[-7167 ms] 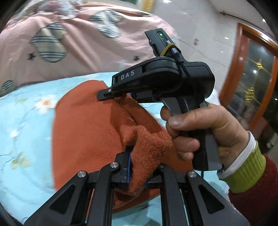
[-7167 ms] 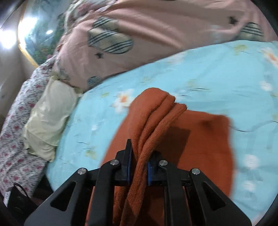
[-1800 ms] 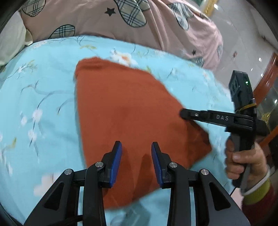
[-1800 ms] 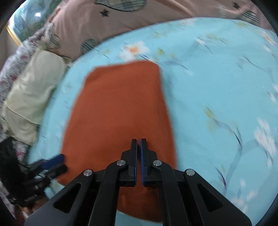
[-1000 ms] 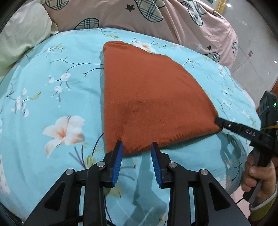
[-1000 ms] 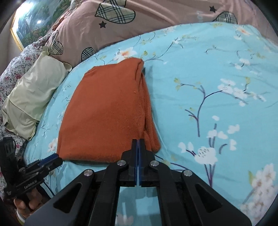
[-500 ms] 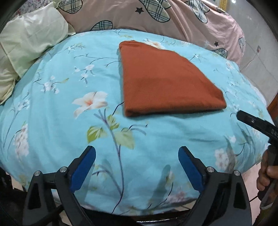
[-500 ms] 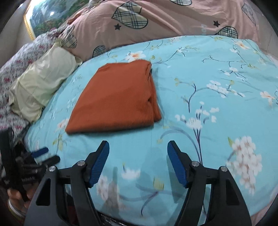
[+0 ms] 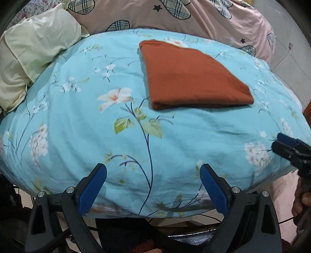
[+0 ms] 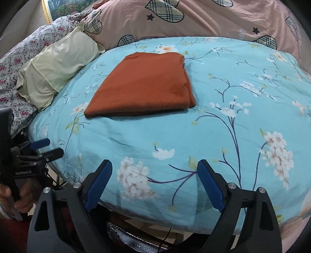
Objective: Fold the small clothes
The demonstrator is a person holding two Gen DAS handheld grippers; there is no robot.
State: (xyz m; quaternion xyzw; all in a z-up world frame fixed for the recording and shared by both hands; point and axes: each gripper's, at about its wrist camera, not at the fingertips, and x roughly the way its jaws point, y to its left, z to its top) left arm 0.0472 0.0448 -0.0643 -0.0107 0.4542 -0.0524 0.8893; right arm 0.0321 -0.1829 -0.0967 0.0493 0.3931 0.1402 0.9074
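The folded rust-orange sweater (image 9: 194, 77) lies flat on the light-blue floral bedspread (image 9: 81, 140), toward the far side of it, a neat wedge-shaped stack with its layered edges showing along the near side and the right. From the right wrist view the same sweater (image 10: 147, 85) sits left of centre, just short of the pink quilt with plaid hearts (image 10: 194, 17) that is heaped behind it. The left gripper (image 9: 153, 184) hangs over the near edge of the bed with its blue-padded fingers spread wide and nothing between them, well apart from the sweater. The right gripper (image 10: 154, 182) matches it: fingers splayed wide, empty, hovering above the white blossoms printed at the bedspread's near edge. Each gripper shows at the margin of the other's view, the right one at the far right of the left view, the left one at the far left of the right view. A pale yellow pillow (image 10: 56, 68) rests at the left beside the bedspread, and a pink-flowered fabric (image 10: 23, 58) lies beyond it.
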